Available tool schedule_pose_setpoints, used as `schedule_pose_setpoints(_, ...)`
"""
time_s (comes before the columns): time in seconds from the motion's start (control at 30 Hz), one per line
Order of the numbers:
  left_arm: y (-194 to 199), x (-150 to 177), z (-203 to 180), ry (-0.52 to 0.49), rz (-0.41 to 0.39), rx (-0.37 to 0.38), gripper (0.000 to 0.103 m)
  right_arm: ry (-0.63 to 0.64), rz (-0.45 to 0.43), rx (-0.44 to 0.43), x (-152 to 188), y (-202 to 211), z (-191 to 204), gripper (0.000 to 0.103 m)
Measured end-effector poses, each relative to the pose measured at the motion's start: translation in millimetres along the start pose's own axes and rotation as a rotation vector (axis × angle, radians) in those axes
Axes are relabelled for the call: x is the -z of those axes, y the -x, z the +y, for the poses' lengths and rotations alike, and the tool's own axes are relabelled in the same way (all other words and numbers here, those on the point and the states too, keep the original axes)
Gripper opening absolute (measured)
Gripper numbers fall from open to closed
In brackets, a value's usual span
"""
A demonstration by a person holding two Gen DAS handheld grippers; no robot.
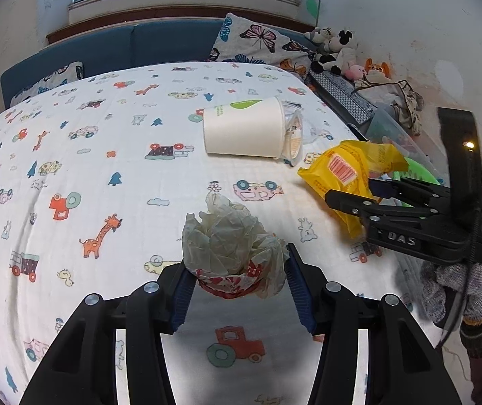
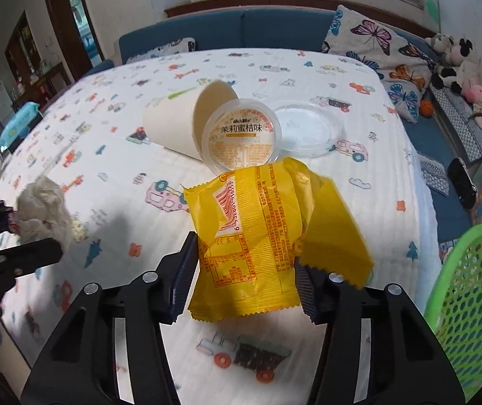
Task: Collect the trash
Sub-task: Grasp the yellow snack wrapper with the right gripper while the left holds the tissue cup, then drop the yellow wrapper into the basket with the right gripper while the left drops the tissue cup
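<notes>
Right wrist: jelly cup (image 2: 241,135) lid reads "茉莉蜜桔味".

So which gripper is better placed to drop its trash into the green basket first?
Right. The right gripper holds the yellow wrapper with the green basket just beside it; the left gripper, holding the crumpled paper, is farther away.

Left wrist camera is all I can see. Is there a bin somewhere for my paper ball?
Observer: Yes, a green basket full of holes sits just right of the right claw.
Operator: Is anything inside the white cup?
Observer: The paper cup looks empty inside, and a small jelly tub stands at its mouth.
Operator: Any more trash I'm missing?
Observer: Maybe. A blue packet lies by the cloth's far left edge.
</notes>
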State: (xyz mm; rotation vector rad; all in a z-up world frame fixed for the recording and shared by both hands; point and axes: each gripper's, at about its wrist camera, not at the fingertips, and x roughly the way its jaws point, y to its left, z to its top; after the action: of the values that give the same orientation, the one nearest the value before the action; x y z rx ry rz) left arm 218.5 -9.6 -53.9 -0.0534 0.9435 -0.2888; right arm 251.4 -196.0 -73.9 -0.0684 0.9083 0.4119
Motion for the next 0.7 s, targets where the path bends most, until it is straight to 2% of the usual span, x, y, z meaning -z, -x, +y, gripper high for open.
schedule_pose_setpoints(0.4,5,-10,-35,-0.057,-0.020,0.038,0.049,-0.072,-0.073,0.001,22,57,-19,0.053)
schedule_pose_setpoints(0.7,1,-18,-79,-0.122,-0.021,0.101,0.049,-0.164,-0.102,0.083,54,97,-64,0.053)
